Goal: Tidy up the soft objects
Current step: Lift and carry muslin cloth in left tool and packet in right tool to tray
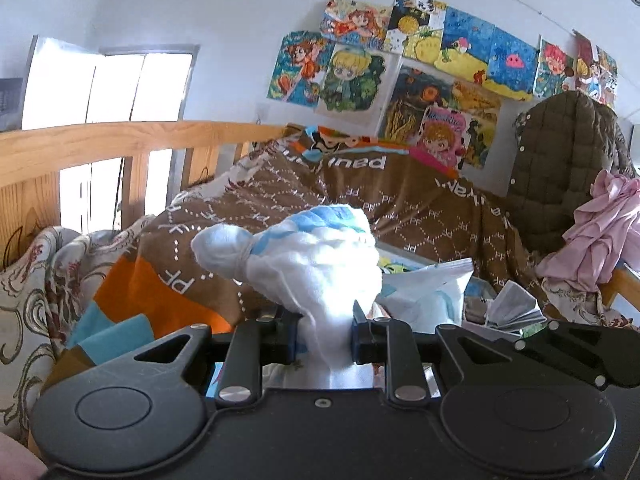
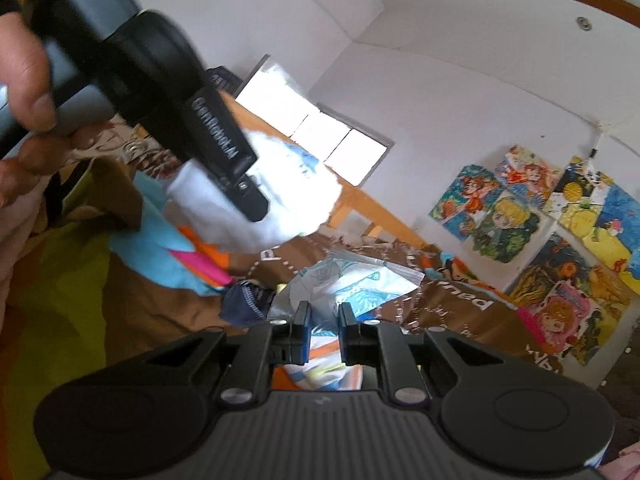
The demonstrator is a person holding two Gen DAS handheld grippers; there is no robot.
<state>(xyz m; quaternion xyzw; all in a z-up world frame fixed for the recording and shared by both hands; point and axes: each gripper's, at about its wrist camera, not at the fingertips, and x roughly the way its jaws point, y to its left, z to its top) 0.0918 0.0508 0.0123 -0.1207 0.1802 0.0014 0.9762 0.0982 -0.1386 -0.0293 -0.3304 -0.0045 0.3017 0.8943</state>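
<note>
My left tongs [image 1: 325,332] are gripping a soft white bundle [image 1: 316,256], tied off with blue, above the brown blanket [image 1: 420,200]; its lower end is hiding behind them. My right tongs [image 2: 323,322] are sitting closed, empty.

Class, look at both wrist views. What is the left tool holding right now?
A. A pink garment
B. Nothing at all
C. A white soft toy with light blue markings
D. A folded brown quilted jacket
C: the left tool is closed on a white soft toy with blue markings, lifted above the brown blanket; the right wrist view shows the same grip.
</note>
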